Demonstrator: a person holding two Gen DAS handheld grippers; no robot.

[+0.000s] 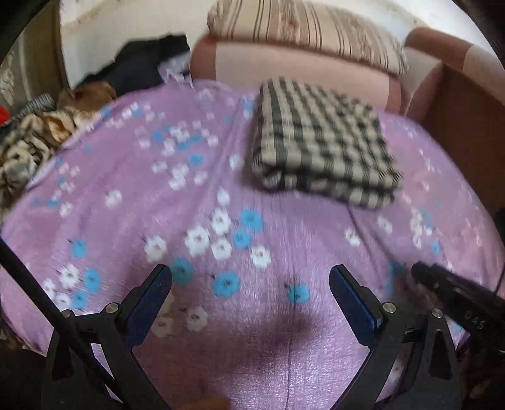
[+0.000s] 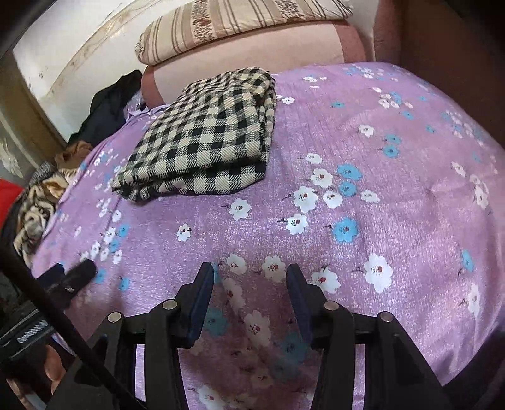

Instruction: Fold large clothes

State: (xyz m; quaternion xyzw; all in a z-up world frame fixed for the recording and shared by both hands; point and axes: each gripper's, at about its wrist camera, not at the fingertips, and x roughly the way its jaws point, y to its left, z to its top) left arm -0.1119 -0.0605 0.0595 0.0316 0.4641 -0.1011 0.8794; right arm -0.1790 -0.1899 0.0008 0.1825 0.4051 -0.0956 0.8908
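Blue-padded left gripper (image 1: 251,280): jaws wide apart, nothing between them, hovering over the purple floral bedsheet (image 1: 195,195). My right gripper (image 2: 249,277) is also parted and empty, gap narrower. Folded black-and-cream checked garment (image 2: 205,145) lies flat on the sheet, well ahead of both. Beyond it: pink sofa back (image 1: 303,69) with striped cushion (image 1: 303,28). Far left: heap of crumpled clothes (image 2: 41,202).

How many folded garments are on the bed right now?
1. The checkered garment lies folded on the purple sheet, near the sofa back. A heap of unfolded clothes sits off the bed's left edge; it may hide more.
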